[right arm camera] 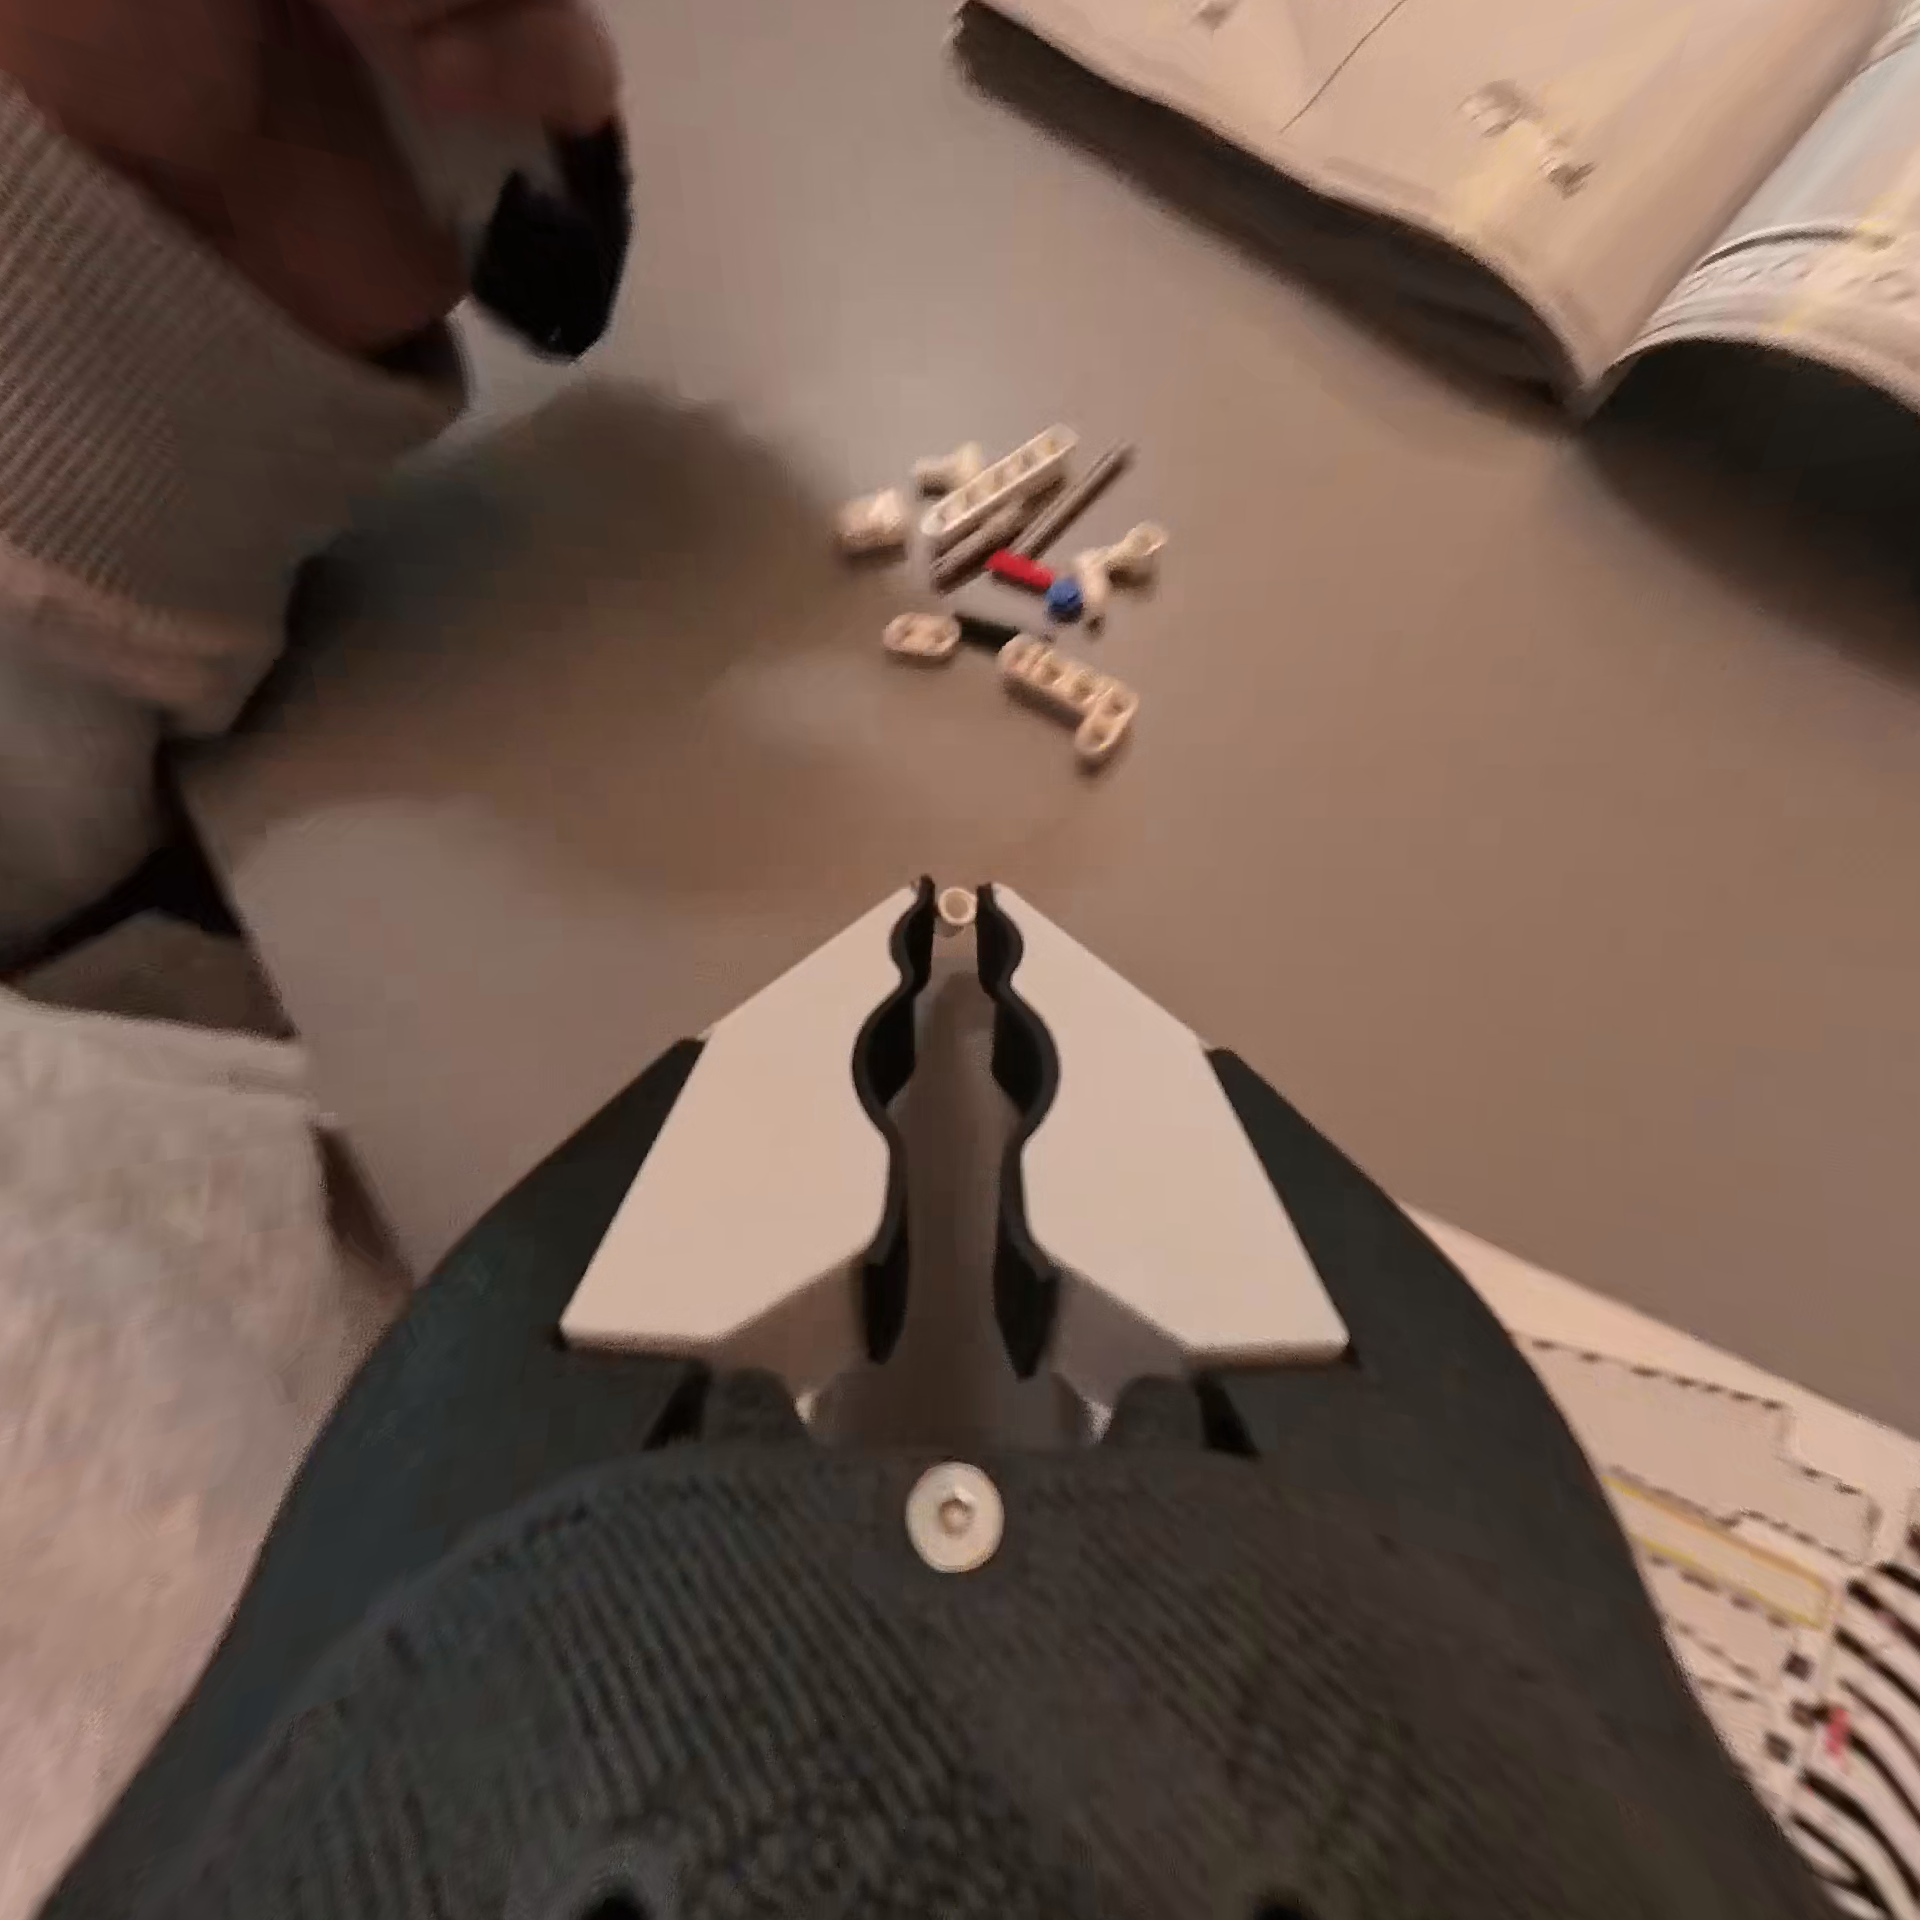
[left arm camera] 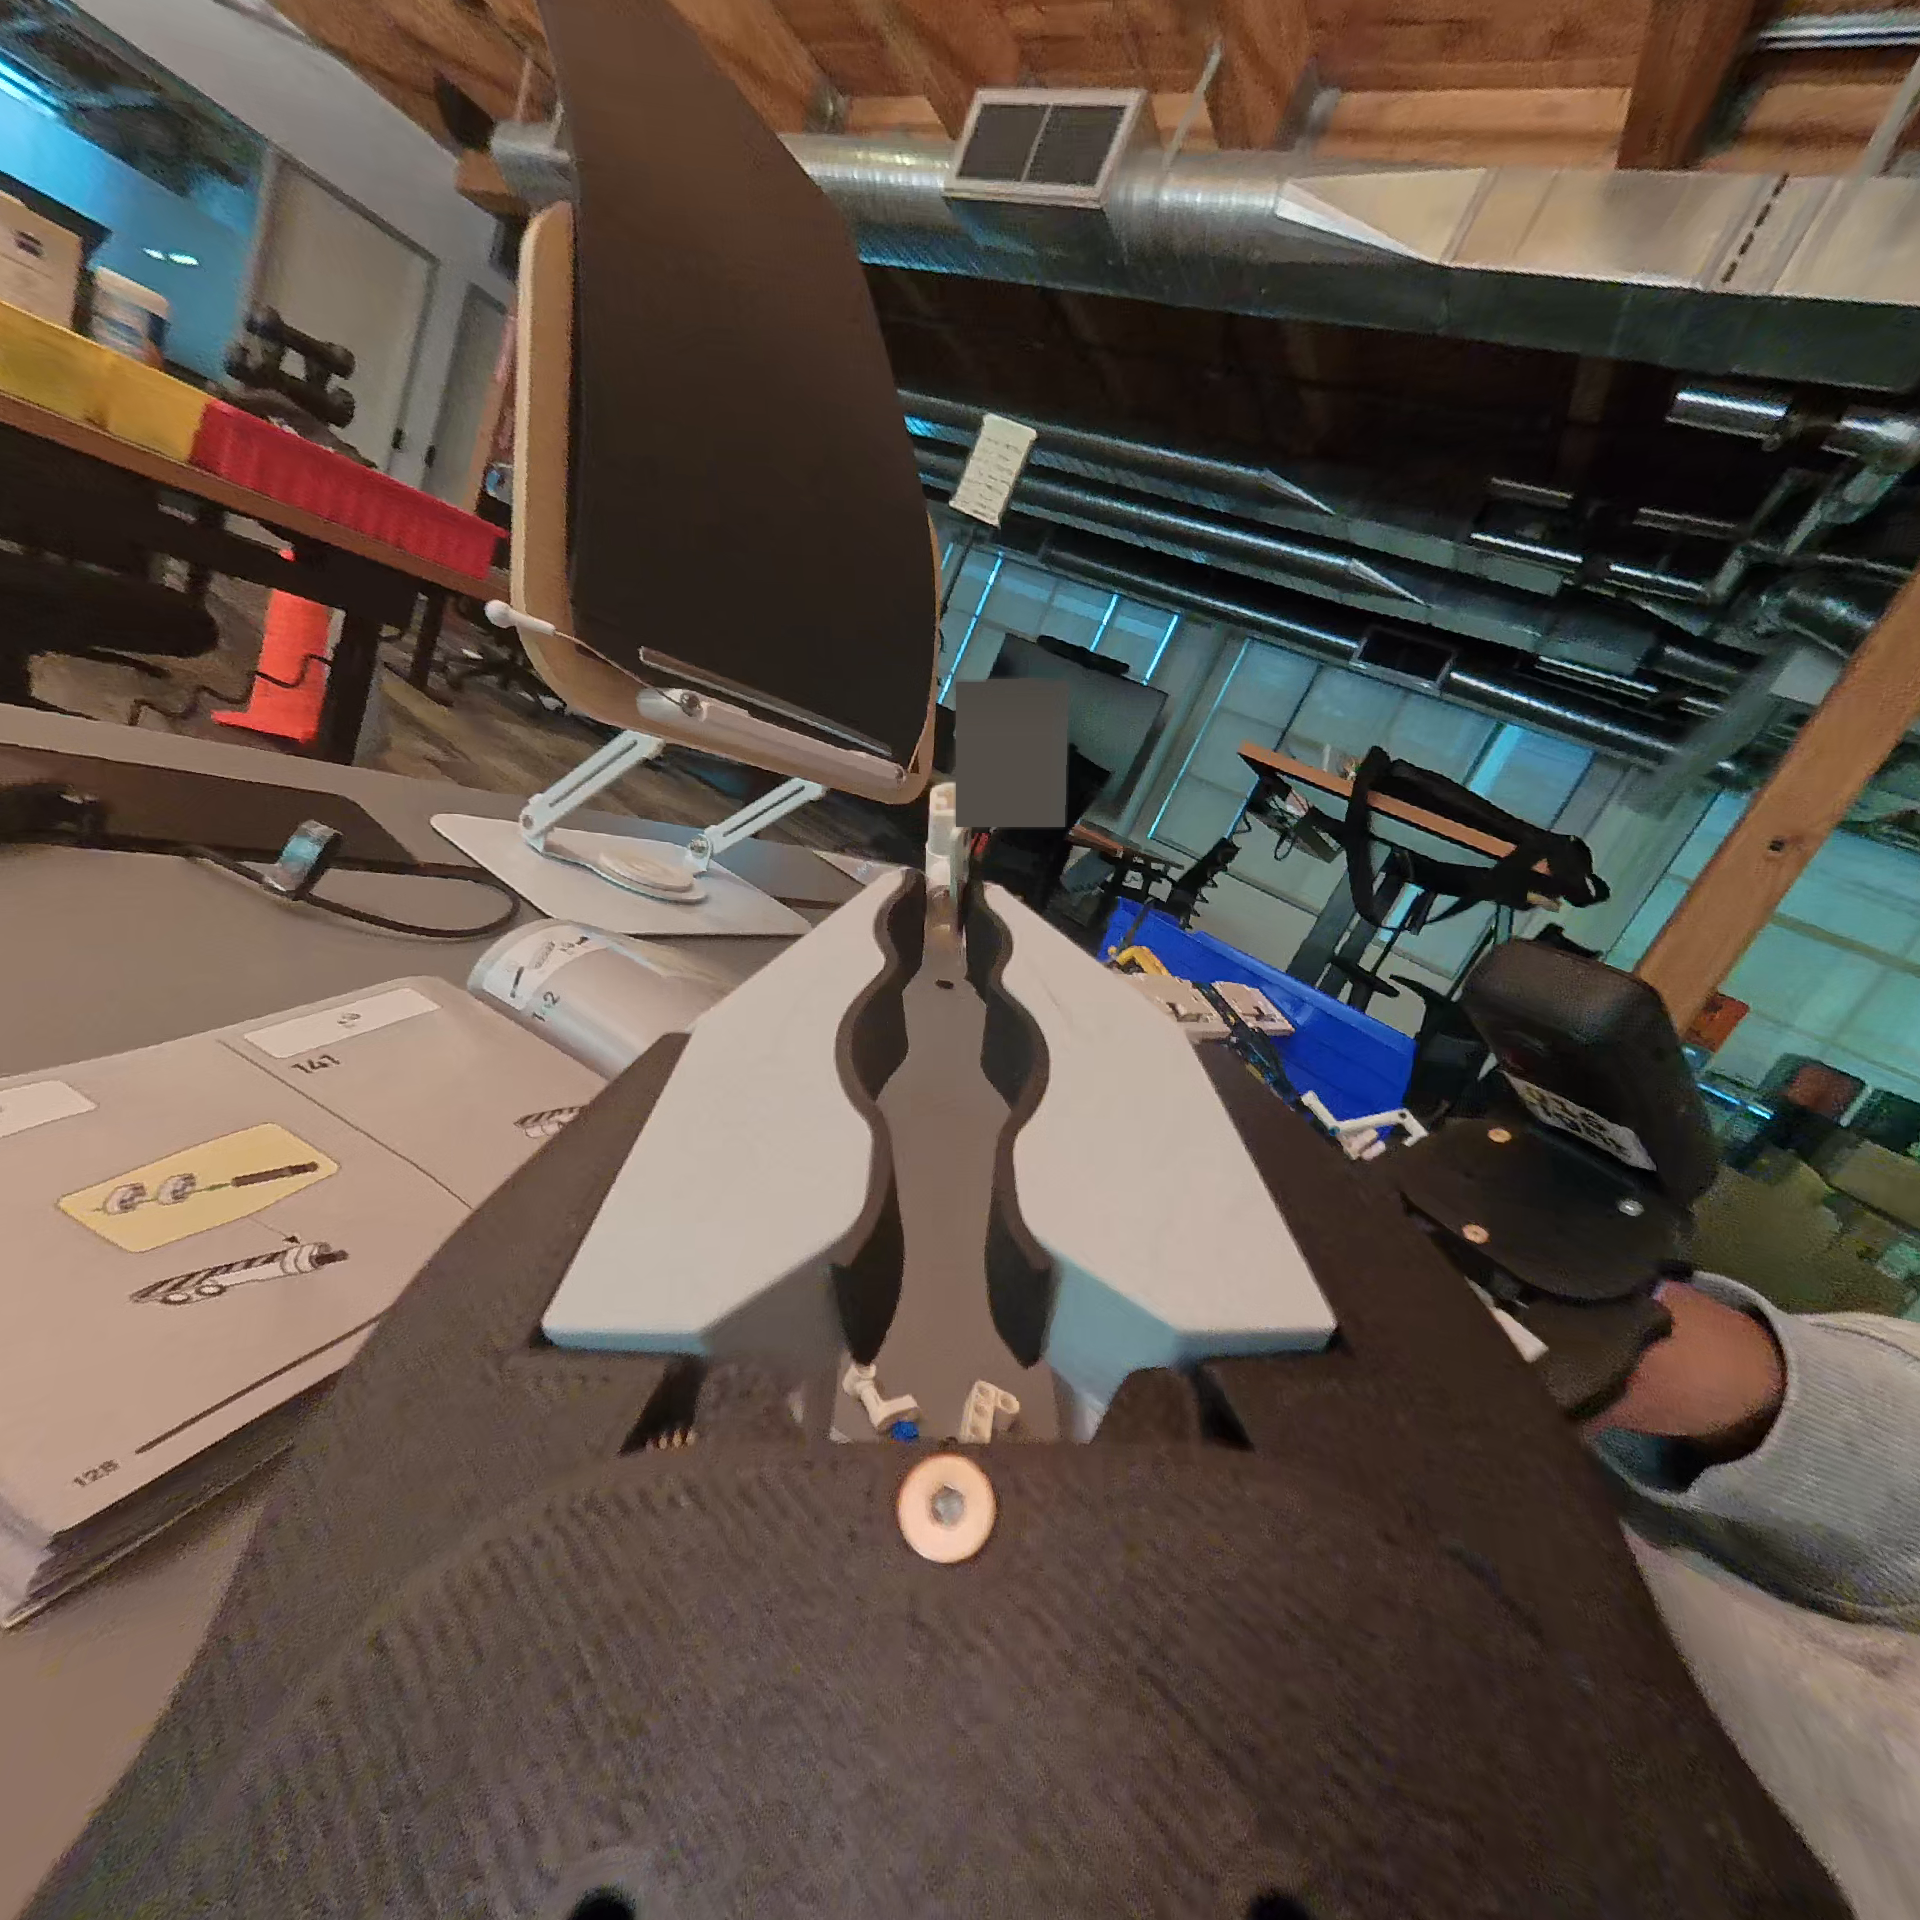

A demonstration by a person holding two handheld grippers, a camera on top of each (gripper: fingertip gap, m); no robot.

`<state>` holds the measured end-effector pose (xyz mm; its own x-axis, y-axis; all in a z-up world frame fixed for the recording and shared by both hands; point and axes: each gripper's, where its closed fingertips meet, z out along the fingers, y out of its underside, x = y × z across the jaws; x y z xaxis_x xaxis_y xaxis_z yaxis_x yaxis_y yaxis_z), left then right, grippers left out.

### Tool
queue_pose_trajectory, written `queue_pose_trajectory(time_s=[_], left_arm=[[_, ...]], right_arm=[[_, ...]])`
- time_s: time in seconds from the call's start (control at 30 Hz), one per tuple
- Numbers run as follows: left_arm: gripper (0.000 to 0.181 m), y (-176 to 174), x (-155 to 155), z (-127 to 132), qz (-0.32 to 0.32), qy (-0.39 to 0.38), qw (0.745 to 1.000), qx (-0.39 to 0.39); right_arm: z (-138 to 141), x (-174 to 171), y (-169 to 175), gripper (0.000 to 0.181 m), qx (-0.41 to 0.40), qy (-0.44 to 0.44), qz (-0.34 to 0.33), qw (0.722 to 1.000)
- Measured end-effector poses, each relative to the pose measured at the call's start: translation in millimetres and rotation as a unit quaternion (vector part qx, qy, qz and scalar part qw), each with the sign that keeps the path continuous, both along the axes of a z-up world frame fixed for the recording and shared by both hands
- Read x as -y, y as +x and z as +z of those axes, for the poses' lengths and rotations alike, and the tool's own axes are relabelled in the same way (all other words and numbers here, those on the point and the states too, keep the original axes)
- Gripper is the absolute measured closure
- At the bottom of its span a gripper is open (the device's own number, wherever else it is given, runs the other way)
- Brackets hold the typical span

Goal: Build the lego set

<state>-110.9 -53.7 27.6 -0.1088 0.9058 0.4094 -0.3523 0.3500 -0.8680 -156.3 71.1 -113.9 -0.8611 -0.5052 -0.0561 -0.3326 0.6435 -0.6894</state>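
Left wrist view: the left claw point(left arm camera: 943, 894) is raised off the grey bench point(left arm camera: 156, 935) and tilted upward toward the room. Its two fingers are drawn nearly together and pinch a small white lego piece point(left arm camera: 941, 831) at the tips; the piece sticks up above the fingertips. An open instruction booklet point(left arm camera: 239, 1195) lies on the bench at the left. Behind it stands a tablet on a folding stand point(left arm camera: 717, 468), its screen dark. To the right, beyond the claw, a blue bin point(left arm camera: 1278, 1008) holds a partly built white lego model point(left arm camera: 1216, 1003). At the right edge the right claw's dark body point(left arm camera: 1558, 1132) shows, held by a hand point(left arm camera: 1683, 1361) in a light knitted sleeve.

Right wrist view: the picture is blurred. The right claw point(right arm camera: 954, 902) points down at the bench point(right arm camera: 1455, 831), its fingers closed to a narrow gap around a small pale round lego piece point(right arm camera: 954, 904) at the very tips. Ahead of it, well apart, a small heap of loose lego parts point(right arm camera: 1013, 592) lies on the bench: white beams, a grey axle, a red pin, a blue pin and a black one. The booklet point(right arm camera: 1455, 156) lies at the upper right. A sleeved hand point(right arm camera: 208, 260) fills the upper left corner.
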Motion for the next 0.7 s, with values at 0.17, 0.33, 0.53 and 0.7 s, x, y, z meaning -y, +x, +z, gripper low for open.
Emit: queue_pose_trajectory(time_s=[0.17, 0.33, 0.53, 0.7], left_arm=[[0.175, -3.2, -2.7, -2.1, -0.001, -0.008, 1.000, 0.012], [0.175, -0.3, -1.6, -1.1, 0.002, -0.005, 1.000, 0.006], [0.175, -0.5, -3.4, -0.6, -0.002, -0.004, 1.000, 0.003], [0.175, 2.0, -2.3, 0.3, 0.001, -0.001, 1.000, -0.002]], right_arm=[[-13.5, -26.9, 1.5, 0.174, -0.026, 0.005, 0.007, 1.000], [-3.2, -33.2, -12.3, 0.150, -0.026, -0.001, -0.043, 0.999], [-4.4, -47.4, -13.2, 0.153, 0.032, -0.006, -0.114, 0.993], [-9.9, -32.8, -3.2, 0.154, 0.042, -0.012, -0.119, 0.992]])
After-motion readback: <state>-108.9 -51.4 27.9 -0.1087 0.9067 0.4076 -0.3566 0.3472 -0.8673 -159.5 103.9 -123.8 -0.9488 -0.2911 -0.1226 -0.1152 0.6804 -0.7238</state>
